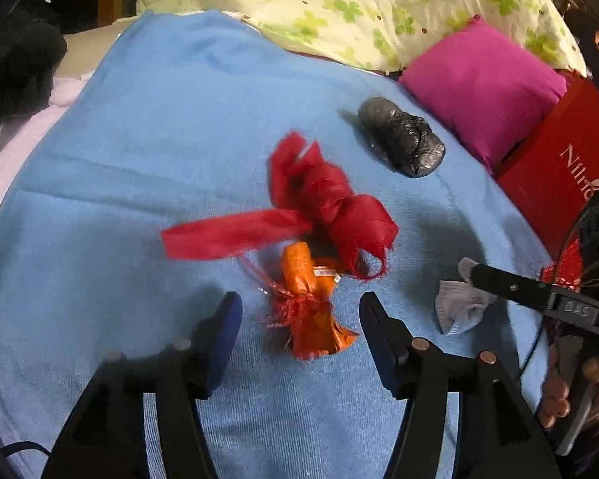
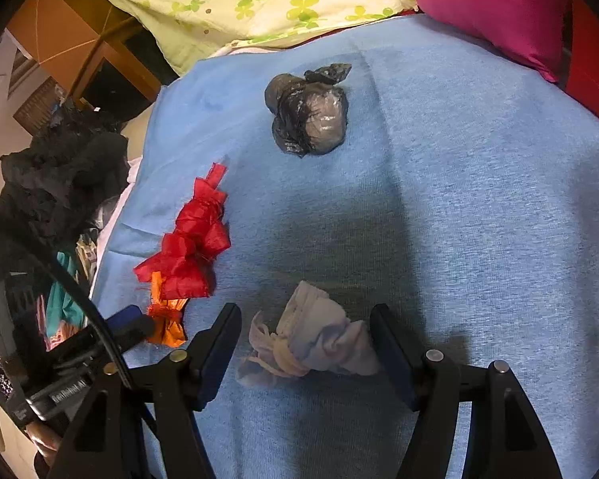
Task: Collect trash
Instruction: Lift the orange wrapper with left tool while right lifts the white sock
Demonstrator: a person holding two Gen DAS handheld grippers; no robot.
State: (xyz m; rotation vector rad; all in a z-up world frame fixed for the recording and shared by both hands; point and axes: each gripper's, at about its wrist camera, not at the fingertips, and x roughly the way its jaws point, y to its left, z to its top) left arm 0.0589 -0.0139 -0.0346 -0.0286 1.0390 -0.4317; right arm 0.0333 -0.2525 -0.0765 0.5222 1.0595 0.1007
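Note:
On the blue cloth (image 1: 139,159) lies a red ribbon bundle (image 1: 323,203) tied to a crumpled orange wrapper (image 1: 299,279). My left gripper (image 1: 301,335) is open, with the wrapper's lower end between its fingers and a gap on both sides. A pale crumpled tissue (image 2: 319,335) sits between the fingers of my right gripper (image 2: 305,339). It brushes the right pad but stays clear of the left one, so this gripper is open. A knotted black plastic bag (image 2: 307,115) rests farther back, untouched. The red ribbon bundle (image 2: 191,239) is left of the tissue.
A pink pillow (image 1: 483,84) and a red box (image 1: 559,159) border the cloth at the right. A floral sheet (image 1: 359,4) lies behind. Dark clothing (image 2: 60,175) is piled off the left edge. A person's hand (image 1: 559,391) holds the right gripper's handle.

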